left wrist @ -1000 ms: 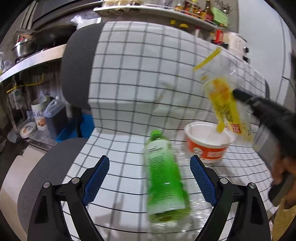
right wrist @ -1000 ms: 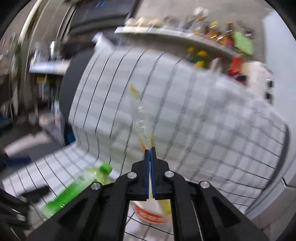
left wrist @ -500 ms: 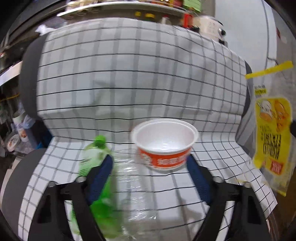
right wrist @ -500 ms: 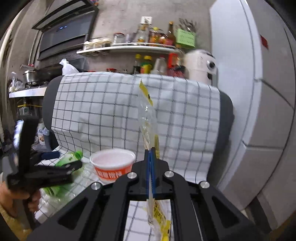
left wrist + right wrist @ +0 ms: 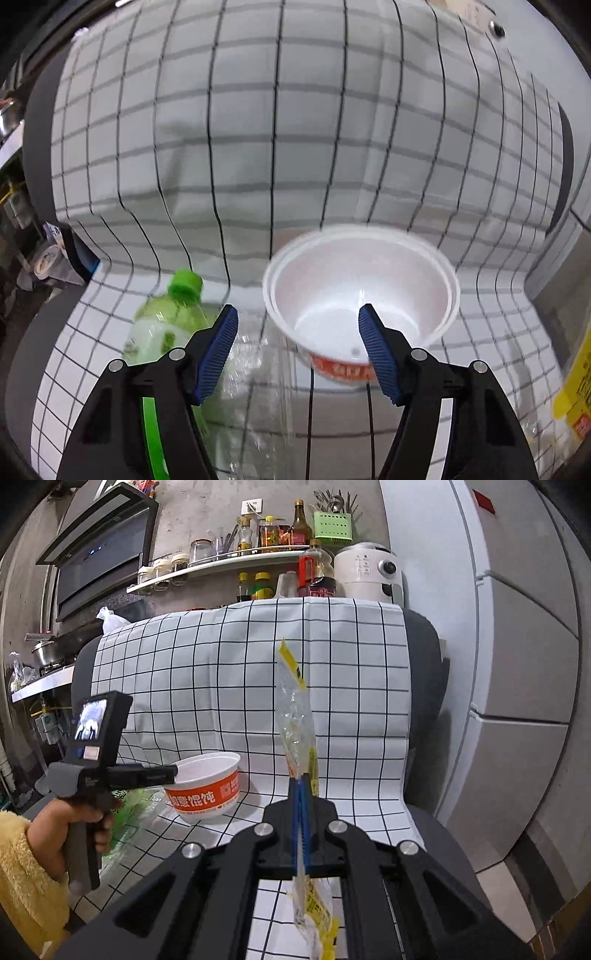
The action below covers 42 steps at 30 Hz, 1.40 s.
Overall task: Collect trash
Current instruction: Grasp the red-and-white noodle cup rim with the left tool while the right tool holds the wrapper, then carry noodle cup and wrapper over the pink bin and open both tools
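- Bowl [image 5: 364, 291]: one, round, smooth white inside, orange printed wall.
- Left gripper [image 5: 297, 345]: closing astride its near rim.
- Right gripper [image 5: 301, 786]: clamped on one crinkled yellow-and-clear wrapper [image 5: 295, 716].
- Bottle [image 5: 166, 325]: one, green plastic.

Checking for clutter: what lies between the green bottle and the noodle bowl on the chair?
Crumpled clear plastic wrap lies between bottle and bowl, seen in the left wrist view.

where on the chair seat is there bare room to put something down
The free patch is the checked cloth on the seat between the noodle bowl and the seat's far side edge, under the held yellow wrapper. The other side is crowded: green bottle, clear plastic film and bowl lie close together, with the left gripper closing in on the bowl.
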Each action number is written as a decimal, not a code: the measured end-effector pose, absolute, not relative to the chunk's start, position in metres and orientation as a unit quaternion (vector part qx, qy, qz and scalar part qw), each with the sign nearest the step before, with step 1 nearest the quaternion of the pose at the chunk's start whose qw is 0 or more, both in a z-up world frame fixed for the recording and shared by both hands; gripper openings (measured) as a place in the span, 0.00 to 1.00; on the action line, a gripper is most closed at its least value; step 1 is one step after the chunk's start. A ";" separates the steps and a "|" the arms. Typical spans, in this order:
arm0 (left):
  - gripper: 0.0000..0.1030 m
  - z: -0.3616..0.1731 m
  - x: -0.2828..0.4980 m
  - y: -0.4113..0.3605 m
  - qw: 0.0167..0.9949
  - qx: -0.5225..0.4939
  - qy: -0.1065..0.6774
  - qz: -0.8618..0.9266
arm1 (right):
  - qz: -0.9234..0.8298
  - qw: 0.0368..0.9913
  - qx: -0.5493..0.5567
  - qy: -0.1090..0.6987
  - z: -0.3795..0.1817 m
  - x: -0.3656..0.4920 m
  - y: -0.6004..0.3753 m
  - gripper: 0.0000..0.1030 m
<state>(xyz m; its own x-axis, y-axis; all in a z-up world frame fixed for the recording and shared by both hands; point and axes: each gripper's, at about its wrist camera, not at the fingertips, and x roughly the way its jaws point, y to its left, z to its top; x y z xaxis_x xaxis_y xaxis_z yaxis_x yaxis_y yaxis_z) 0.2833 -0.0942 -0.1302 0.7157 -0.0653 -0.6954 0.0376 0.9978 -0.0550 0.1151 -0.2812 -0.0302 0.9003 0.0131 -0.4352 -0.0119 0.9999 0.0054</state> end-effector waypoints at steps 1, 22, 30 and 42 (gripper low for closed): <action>0.66 -0.133 0.282 -0.096 0.924 -0.016 0.381 -0.031 | 0.009 0.974 0.005 0.225 -0.032 0.116 -0.282 0.02; 0.04 -0.117 0.214 -0.090 0.906 -0.099 0.358 -0.204 | 0.005 0.974 0.016 0.227 -0.024 0.084 -0.273 0.02; 0.05 -0.101 0.121 -0.099 0.925 -0.064 0.305 -0.216 | -0.033 0.974 0.035 0.221 -0.014 0.031 -0.281 0.02; 0.05 -0.091 0.031 -0.165 0.900 -0.039 0.292 -0.322 | -0.198 0.949 0.050 0.241 -0.016 -0.094 -0.336 0.02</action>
<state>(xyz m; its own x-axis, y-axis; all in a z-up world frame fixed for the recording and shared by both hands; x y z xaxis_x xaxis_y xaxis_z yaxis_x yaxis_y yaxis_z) 0.0315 -0.1649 -0.0906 0.6215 -0.6024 -0.5009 0.5573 0.7893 -0.2579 -0.0938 -0.3364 -0.0161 0.8062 -0.3509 -0.4764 0.3989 0.9170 -0.0004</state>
